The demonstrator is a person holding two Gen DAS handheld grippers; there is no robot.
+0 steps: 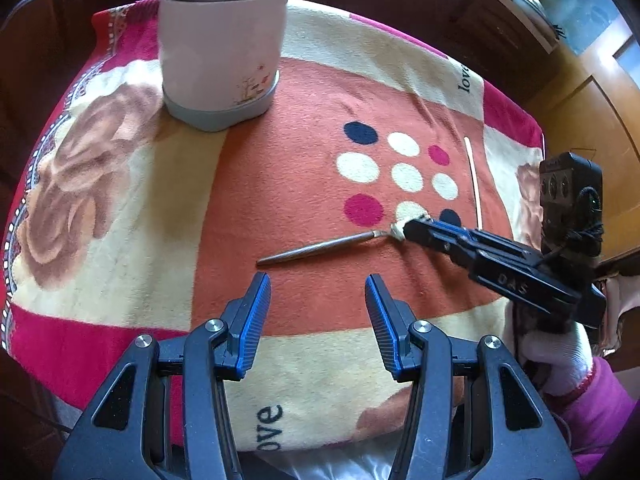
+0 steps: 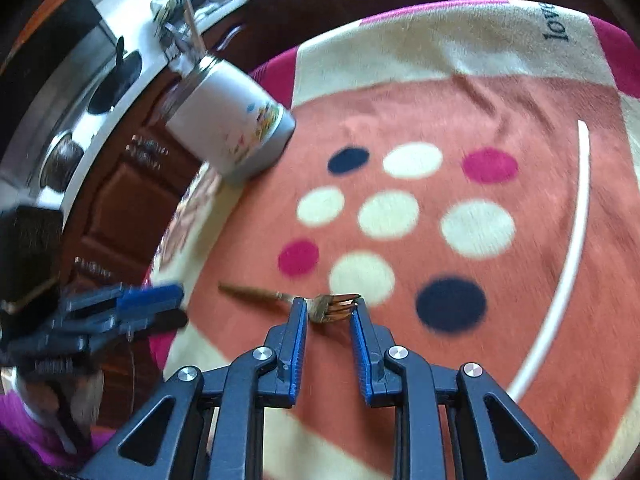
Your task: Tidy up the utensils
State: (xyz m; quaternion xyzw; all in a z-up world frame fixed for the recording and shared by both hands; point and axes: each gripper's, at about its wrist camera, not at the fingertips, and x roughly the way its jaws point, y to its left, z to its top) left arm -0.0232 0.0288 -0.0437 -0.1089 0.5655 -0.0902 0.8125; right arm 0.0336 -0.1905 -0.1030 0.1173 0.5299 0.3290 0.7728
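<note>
Bright daylight, strong fisheye bending at edges, motion blur in right-wrist view.

Right gripper [image 2: 330, 305] angled down at the fork [image 2: 334, 307], jaws narrowed to either side of the fork's head, pads at or almost on its edges; contact not certain. Left gripper [image 1: 318, 286] near the fork's handle end, jaws wide, nothing between. White-gloved hand [image 1: 554, 354], pink sleeve behind right gripper.
</note>
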